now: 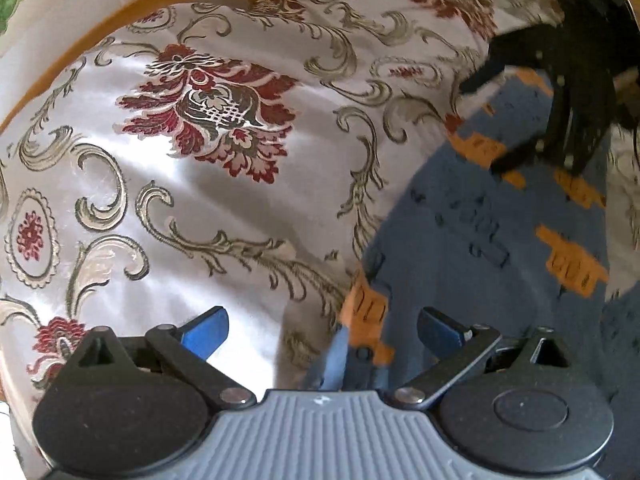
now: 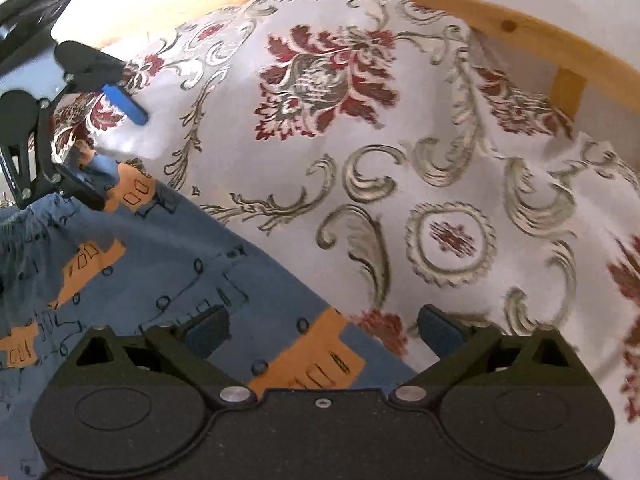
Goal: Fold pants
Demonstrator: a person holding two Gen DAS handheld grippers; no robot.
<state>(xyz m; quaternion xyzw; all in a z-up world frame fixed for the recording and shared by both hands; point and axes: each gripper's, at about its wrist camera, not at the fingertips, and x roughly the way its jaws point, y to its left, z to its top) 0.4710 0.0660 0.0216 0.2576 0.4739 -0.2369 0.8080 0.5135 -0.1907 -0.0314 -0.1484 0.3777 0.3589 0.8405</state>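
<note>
Pants of blue cotton printed with orange blocks and dark line drawings (image 2: 160,256) lie spread on a white satin bedspread woven with red flowers and grey-green scrolls (image 2: 400,216), which covers a bed edged by a curved pale wooden rail (image 2: 520,28).

The left gripper (image 1: 322,326) sits low over one edge of the cloth, its blue-padded fingers (image 1: 208,330) wide apart with a fold of blue and orange fabric rising between them, not yet pinched. The right gripper (image 2: 322,326) likewise has its fingers spread, straddling the border where the pants meet the bedspread, with an orange patch just under the gap. In the right wrist view the left gripper appears at the far corner by what looks like the gathered waistband; whether its lower finger touches the cloth there I cannot tell.

I judge this to be the grasp stage before a fold: both tools are placed at the garment's edge and neither has closed. The next move calls for both to shut on the fabric edge, catching the pants alone and not the slippery bedspread beneath.

No containers are in view.
</note>
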